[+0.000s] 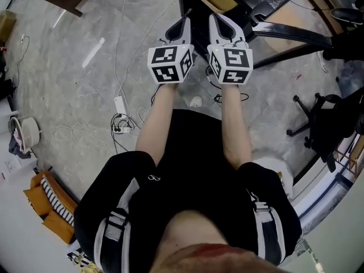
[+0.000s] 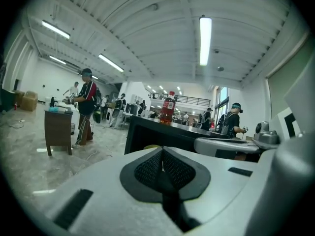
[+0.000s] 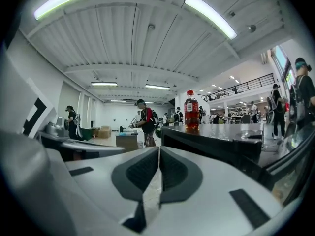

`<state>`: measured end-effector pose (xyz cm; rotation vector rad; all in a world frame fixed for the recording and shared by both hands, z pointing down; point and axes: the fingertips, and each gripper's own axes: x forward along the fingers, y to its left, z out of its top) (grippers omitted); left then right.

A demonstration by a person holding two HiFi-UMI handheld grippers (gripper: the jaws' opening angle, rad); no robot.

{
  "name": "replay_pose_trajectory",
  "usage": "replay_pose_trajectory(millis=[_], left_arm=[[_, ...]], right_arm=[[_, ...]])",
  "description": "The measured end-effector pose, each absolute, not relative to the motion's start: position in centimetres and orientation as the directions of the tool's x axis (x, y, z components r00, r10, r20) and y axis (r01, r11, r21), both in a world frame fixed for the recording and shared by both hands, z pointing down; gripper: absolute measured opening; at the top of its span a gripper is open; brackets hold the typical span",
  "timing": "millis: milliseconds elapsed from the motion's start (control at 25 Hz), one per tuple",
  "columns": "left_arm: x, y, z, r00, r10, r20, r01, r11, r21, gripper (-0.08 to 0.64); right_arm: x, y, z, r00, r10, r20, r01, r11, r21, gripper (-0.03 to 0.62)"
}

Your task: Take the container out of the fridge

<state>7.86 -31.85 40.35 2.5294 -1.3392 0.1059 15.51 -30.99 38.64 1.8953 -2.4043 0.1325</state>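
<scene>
- While both grippers are held out level in front of the person, side by side and just apart, neither carries anything: the left gripper (image 1: 183,21) has its jaws pressed together on nothing, and the right gripper (image 1: 220,20) likewise, with only a hairline slit between its pads.
- No fridge and no container appear in any view, so the task looks not yet begun; where the container stands cannot be told from here.
- Ahead of the grippers stands a black table (image 2: 162,132) with a red bottle (image 3: 191,109) upright on its top.
- Loose cables (image 1: 122,121) and a power strip (image 1: 120,104) lie on the floor just left of the person's feet, and a chair base (image 1: 310,115) sits to the right.
- Risks, as I judge them:
  - a foot could snag the cables when the person sets off for the fridge;
  - a swing of the grippers near the table could tip the bottle;
  - reaching with the jaws closed would push the container instead of gripping it.
</scene>
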Motion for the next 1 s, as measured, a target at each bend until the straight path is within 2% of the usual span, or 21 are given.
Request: replay_pose_trajectory(millis=[440, 800, 1000], left_arm=[[7.3, -34.4, 42.8, 0.568, -0.794, 0.217, -0.815, -0.505, 0.283, 0.008], [4.6, -36.8, 44.2, 0.548, -0.807, 0.218, -0.812, -0.453, 0.367, 0.008], [3.1, -38.1, 45.3, 0.537, -0.812, 0.229, -0.813, -0.426, 0.396, 0.008]], right_arm=[[13.4, -33.6, 40.3, -0.253, -0.948, 0.192, -0.951, 0.280, 0.133, 0.014], [14.0, -38.3, 44.0, -0.140, -0.913, 0.382, -0.909, 0.272, 0.316, 0.015], [14.1, -40.2, 46.3, -0.119, -0.877, 0.465, -0.869, 0.319, 0.379, 0.017]])
